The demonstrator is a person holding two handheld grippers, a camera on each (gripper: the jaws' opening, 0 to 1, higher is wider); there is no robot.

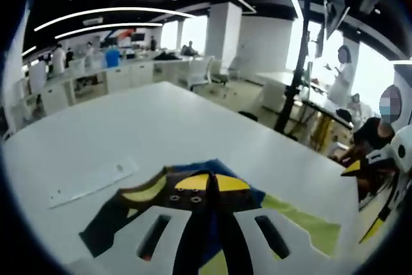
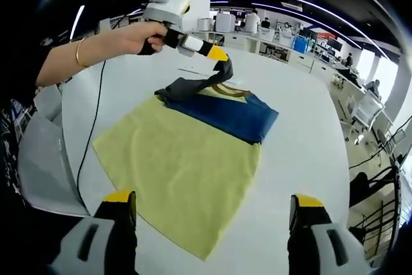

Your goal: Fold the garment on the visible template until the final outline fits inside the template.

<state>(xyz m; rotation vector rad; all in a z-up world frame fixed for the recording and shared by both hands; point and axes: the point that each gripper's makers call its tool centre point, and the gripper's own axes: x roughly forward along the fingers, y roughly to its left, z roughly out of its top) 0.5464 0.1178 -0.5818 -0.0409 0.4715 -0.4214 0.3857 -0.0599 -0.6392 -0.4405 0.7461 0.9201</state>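
Two claws are at work over a white table [image 2: 309, 146]. In the right gripper view, the garment [image 2: 187, 159] lies flat at the centre of the table, yellow-green with a dark blue part [image 2: 235, 117] toward 1 o'clock. The left claw [image 2: 219, 54], held by a hand [image 2: 138, 35] at 11 o'clock, is closed on a dark corner of the garment and lifts it off the table. The right claw [image 2: 212, 214] stands wide apart at 6 o'clock, with nothing between its yellow-tipped jaws. In the left gripper view, a clear ruler-like strip [image 1: 93, 183] lies on the table at 8 o'clock.
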